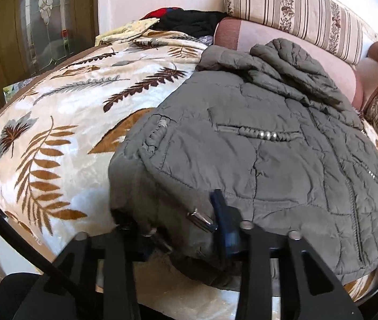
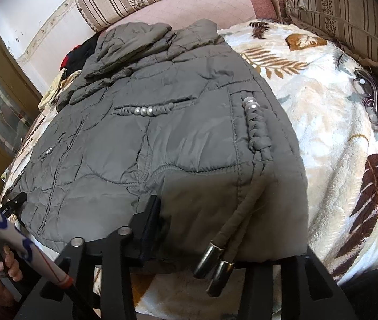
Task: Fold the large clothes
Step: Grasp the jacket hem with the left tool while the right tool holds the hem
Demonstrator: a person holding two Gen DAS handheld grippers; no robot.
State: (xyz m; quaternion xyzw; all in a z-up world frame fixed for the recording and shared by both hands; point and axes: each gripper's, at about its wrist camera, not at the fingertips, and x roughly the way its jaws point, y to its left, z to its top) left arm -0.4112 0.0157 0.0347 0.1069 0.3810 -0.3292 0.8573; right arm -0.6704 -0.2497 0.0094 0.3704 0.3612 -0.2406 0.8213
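Left gripper (image 1: 186,229): my jaws pinch the jacket (image 1: 269,146) hem, near corner. Right gripper (image 2: 207,240): clamped on the hem's other corner. Jacket lies spread on the blanket (image 1: 55,133), 2 cord tips (image 2: 215,264) dangling.

A grey quilted jacket (image 1: 269,144) lies spread flat, hood bunched at the end far from the fingers. Its near hem sits between the fingers of both grippers, and two metal-tipped drawstrings (image 2: 231,229) hang off that hem.
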